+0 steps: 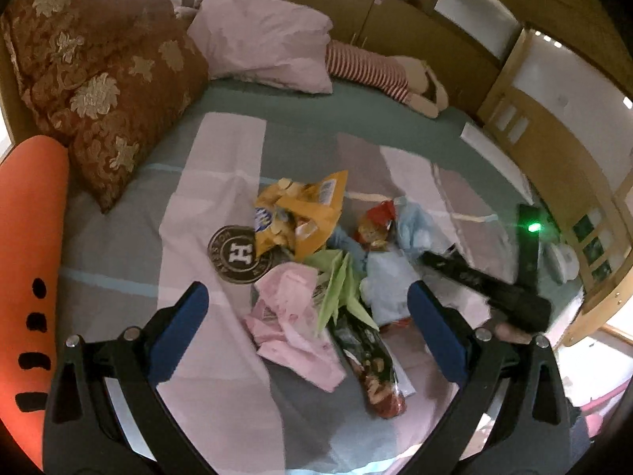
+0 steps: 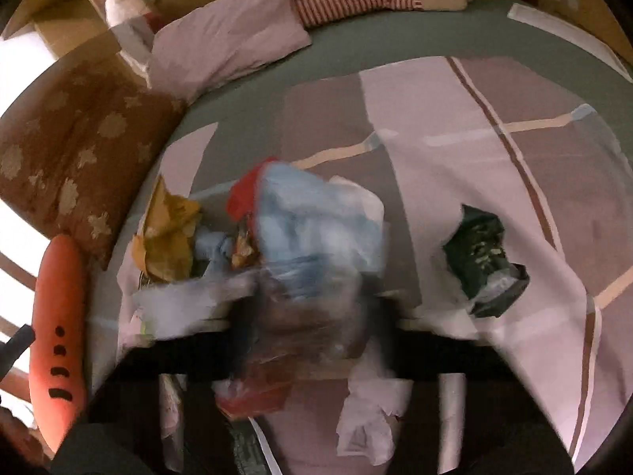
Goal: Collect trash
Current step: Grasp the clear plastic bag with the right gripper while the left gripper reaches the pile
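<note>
The left gripper (image 1: pixel 306 324) hangs with its blue-padded jaws spread wide and nothing between them, just above a heap of litter on the pink-and-grey patchwork bedspread (image 1: pixel 221 150). Directly ahead of it lie a crumpled pink plastic wrapper (image 1: pixel 292 328), a folded lime-green paper (image 1: pixel 340 289) and a long dark snack packet with a red end (image 1: pixel 372 364). Further ahead sit a torn yellow crisp bag (image 1: pixel 304 213) spilling crisps and, left of that, a round dark coaster (image 1: pixel 239 255) bearing a large white "H" with ring lettering too small to read.

The right gripper (image 2: pixel 308 316) is heavily blurred; a pale blue translucent plastic bag (image 2: pixel 316 221) bunches right at its fingers, so I judge it clenched on that bag, though the jaws themselves are smeared. To its right, apart from the heap, lies a dark green crumpled packet (image 2: pixel 482 261).

The step in hand seems to be feeding loose wrappers into the bag. It would go best by closing the left gripper on the pink wrapper's raised folds rather than on flat film, lifting clear of the bedspread so no cloth is pinched, and keeping the bag's mouth open and near. The coaster is probably not trash. No brand name on the packets is legible.
</note>
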### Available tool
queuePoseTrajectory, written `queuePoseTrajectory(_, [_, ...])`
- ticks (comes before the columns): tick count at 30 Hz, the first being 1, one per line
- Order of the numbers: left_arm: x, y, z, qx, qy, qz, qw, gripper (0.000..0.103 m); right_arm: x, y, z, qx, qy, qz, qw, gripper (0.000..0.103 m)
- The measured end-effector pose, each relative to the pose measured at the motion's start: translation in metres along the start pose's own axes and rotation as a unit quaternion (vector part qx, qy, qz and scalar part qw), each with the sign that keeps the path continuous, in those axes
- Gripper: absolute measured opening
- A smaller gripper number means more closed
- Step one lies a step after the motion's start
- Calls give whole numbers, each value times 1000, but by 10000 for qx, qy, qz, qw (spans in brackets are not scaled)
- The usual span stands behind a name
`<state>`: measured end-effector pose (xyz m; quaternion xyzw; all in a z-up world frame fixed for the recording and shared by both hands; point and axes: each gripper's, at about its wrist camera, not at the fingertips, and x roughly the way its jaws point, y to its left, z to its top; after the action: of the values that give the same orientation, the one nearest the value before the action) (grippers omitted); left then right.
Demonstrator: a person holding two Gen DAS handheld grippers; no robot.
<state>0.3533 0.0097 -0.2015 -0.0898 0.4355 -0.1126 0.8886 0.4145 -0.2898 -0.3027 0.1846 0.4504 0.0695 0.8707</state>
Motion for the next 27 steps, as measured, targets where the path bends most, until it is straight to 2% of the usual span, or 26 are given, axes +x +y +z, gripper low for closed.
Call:
queuePoseTrajectory(2, [7, 4, -2, -12, 92, 92, 9999, 100, -20, 4, 2, -37, -212, 201, 9996, 1])
queuePoseTrajectory(6, [19, 7, -6, -3, 250, 192, 9995, 100, -70, 17, 3, -179, -759, 475, 9958, 1])
queuePoseTrajectory(9, [28, 3, -10, 157, 421, 237, 9987, 100, -89, 18, -6, -96, -712, 619, 9955, 2])
queuePoseTrajectory(10, [32, 1, -12, 244, 479, 274, 9982, 100, -90, 21, -12, -118, -580, 580, 9966, 5])
queuePoseTrajectory(11, [34, -3, -15, 347, 527, 296, 9976, 100, -90, 24, -16, -176, -450, 533, 9974, 22])
queuePoseTrajectory(12, [35, -5, -16, 415, 544, 319, 9971, 100, -90, 28, -20, -237, -364, 474, 9979, 48])
queuePoseTrajectory(14, [35, -10, -19, 528, 534, 409, 9963, 100, -86, 36, -29, -360, -173, 327, 9987, 71])
queuePoseTrajectory(17, [30, -10, -18, 442, 431, 457, 9970, 100, -69, 42, -45, -262, 297, 495, 9980, 72])
queuePoseTrajectory(21, [15, -6, -14, 316, 177, 472, 9982, 100, -49, 24, -57, 412, 737, 598, 9946, 72])
queuePoseTrajectory(24, [12, -4, -15, 329, 160, 612, 9975, 100, -31, 1, -65, 1292, 1078, 940, 9812, 72])
queuePoseTrajectory(27, [14, 0, -17, 154, 294, 536, 9980, 100, -14, -5, -72, 1579, 1251, 997, 9744, 72])
